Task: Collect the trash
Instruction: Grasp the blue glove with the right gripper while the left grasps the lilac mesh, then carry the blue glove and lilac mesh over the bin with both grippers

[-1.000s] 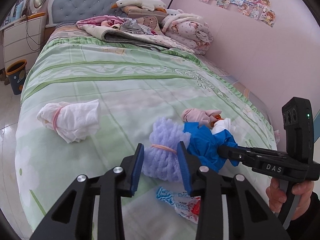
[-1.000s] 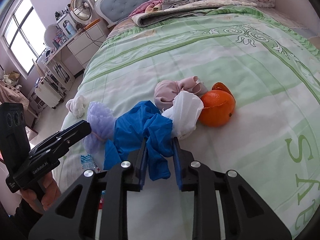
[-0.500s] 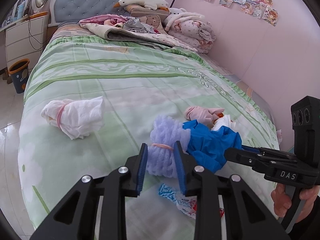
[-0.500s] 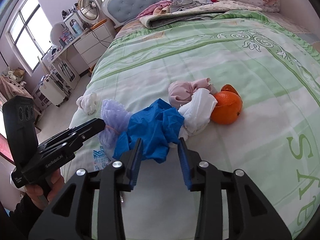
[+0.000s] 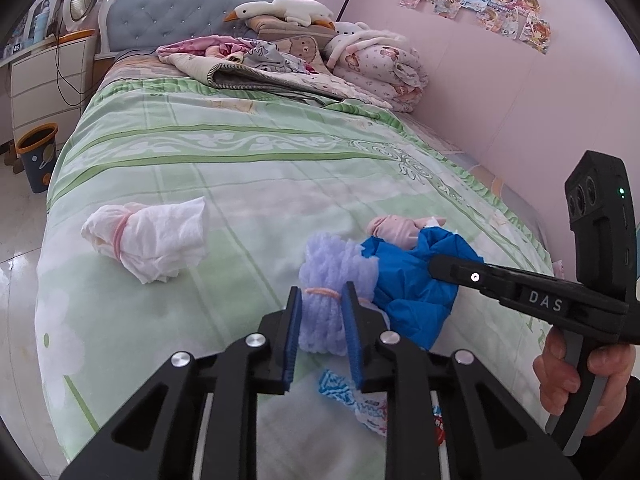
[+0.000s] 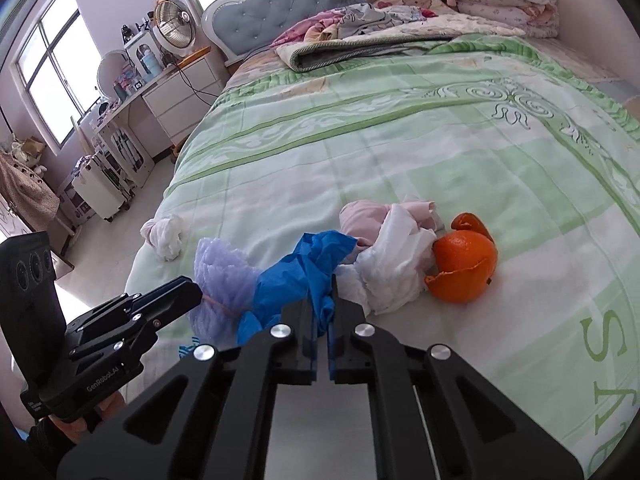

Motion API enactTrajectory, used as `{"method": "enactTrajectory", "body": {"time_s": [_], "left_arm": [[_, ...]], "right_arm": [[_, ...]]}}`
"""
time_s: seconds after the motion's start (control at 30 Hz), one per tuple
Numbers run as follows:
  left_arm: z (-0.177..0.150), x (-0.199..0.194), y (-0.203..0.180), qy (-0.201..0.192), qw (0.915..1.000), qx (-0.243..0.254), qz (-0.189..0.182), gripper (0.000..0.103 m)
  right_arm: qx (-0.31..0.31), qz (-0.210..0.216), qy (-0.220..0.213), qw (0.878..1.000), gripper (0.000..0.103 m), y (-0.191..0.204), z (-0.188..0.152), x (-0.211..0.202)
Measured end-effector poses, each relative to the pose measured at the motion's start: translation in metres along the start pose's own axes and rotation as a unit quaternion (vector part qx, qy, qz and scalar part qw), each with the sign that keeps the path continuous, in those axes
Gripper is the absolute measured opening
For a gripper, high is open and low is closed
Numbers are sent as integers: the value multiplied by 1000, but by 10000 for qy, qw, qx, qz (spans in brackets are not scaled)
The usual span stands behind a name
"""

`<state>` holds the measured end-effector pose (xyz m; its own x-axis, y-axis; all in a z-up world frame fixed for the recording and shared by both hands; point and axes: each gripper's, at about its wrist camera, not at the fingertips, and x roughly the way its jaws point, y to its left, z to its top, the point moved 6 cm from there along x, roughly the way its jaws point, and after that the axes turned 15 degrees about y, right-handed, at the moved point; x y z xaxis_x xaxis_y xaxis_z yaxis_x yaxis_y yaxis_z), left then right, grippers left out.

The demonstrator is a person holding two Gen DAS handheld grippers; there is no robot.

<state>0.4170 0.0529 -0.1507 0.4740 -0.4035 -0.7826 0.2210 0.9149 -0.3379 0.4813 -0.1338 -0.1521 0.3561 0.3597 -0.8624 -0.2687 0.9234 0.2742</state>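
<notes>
My left gripper (image 5: pixel 322 300) is shut on a lilac foam bundle (image 5: pixel 332 280) tied with a pink rubber band, near the foot of the bed. My right gripper (image 6: pixel 322 284) is shut on a crumpled blue plastic piece (image 6: pixel 304 276) beside it; the blue piece also shows in the left wrist view (image 5: pixel 412 280). A white tissue wad (image 6: pixel 392 268), a pink wad (image 6: pixel 364 220) and an orange peel (image 6: pixel 464 268) lie just right of the blue piece. A white banded tissue bundle (image 5: pixel 148 236) lies apart to the left. A snack wrapper (image 5: pixel 360 400) lies under my left fingers.
The green patterned bedspread (image 5: pixel 240 168) covers the bed. Folded quilts and a plush goose (image 5: pixel 280 12) are piled at the headboard. A small trash bin (image 5: pixel 36 156) stands on the floor left of the bed. A pink wall (image 5: pixel 500 100) runs along the right.
My left gripper has closed onto the lilac bundle. My right gripper opened half a second ago, then shut again on the blue piece. Both grippers have shifted slightly.
</notes>
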Motion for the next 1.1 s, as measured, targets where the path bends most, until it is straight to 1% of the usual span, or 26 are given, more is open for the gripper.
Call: {"method": "enactTrajectory", "body": {"time_s": [0.07,0.13,0.33,0.5,0.7,0.97,1.1], "left_arm": [[0,-4,0,-32,10000,-1,-23,13],[0,-8,-1,-72,10000,27,-3,12],[-4,-21,-6,-136,9998,94,55,11],[-10,-45,-14,-289,9995,112,54,11],[-25,-83,-34,-527,9981,307,130,11],[-54,-129,-66,-786,9952,554,195,11],[-70,-145,-87,-886,9937,674,104,11]], "right_arm": [[-38,87,-76,9999,2,3,-2,-7],[-52,125,-132,9998,2,3,-5,-16],[-22,55,-370,9993,2,-5,-20,-51],[9,36,-604,9982,2,-10,-39,-86],[-11,130,-855,9963,2,-8,-69,-132],[-99,111,-1161,9931,2,2,-114,-191],[-94,76,-1313,9913,2,2,-139,-220]]}}
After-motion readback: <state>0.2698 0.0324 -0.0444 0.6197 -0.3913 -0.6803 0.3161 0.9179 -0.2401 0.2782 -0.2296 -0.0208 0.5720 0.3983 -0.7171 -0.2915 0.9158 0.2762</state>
